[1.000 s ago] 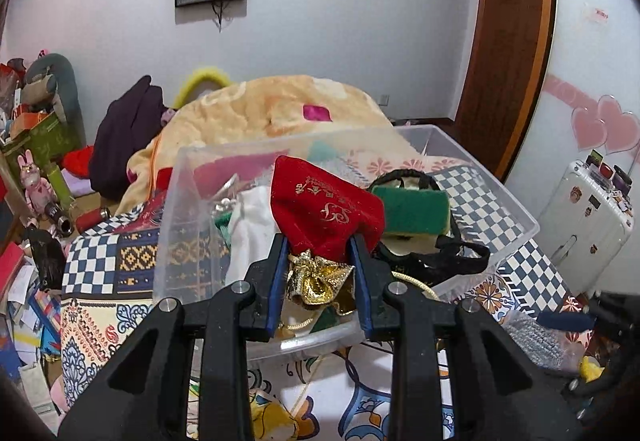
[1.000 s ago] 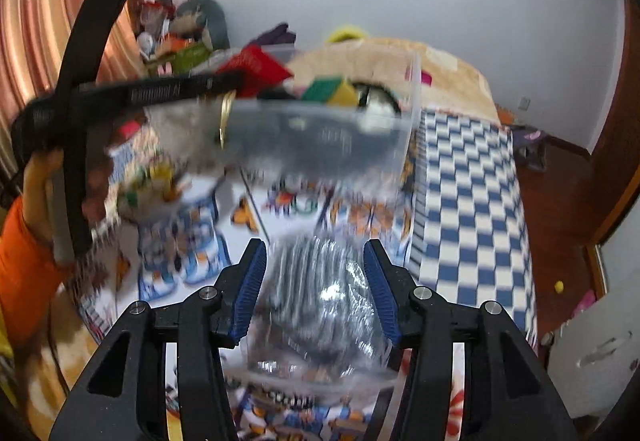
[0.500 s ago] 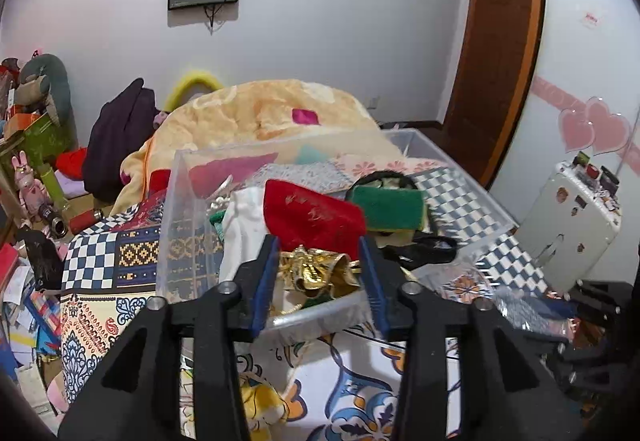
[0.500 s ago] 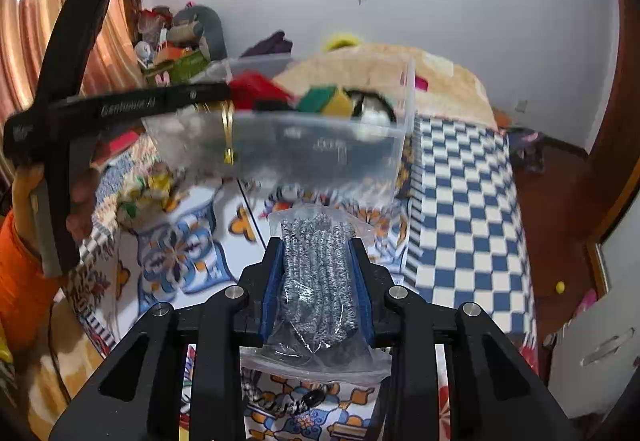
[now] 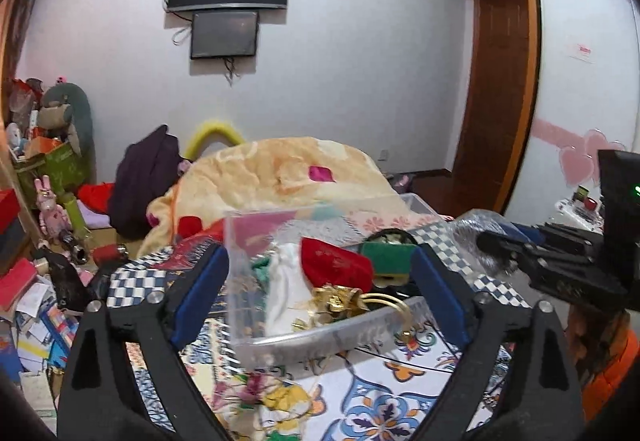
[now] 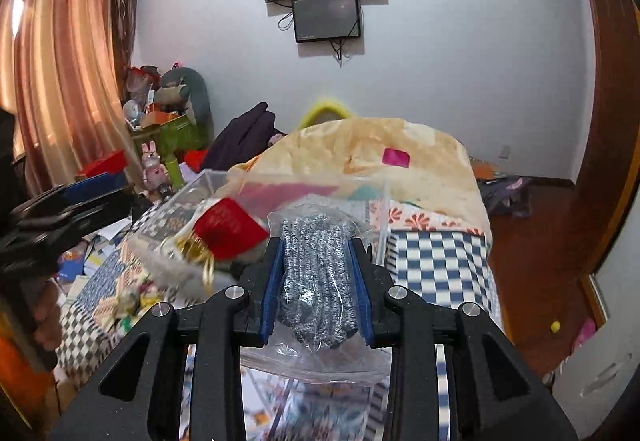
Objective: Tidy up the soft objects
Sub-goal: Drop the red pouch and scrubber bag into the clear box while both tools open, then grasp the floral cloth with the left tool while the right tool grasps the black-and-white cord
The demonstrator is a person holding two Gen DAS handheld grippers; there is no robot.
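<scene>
The right gripper [image 6: 316, 289] pinches the bagged grey knit gloves [image 6: 316, 273], their long axis running along its fingers toward the clear bin [image 6: 256, 197] just ahead on the bed [image 6: 440, 261]; the left gripper [image 5: 320, 301] hangs spread wide before the bin's near wall

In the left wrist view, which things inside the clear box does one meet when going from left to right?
White cloth → red pouch → green sponge, all inside the clear box.
</scene>
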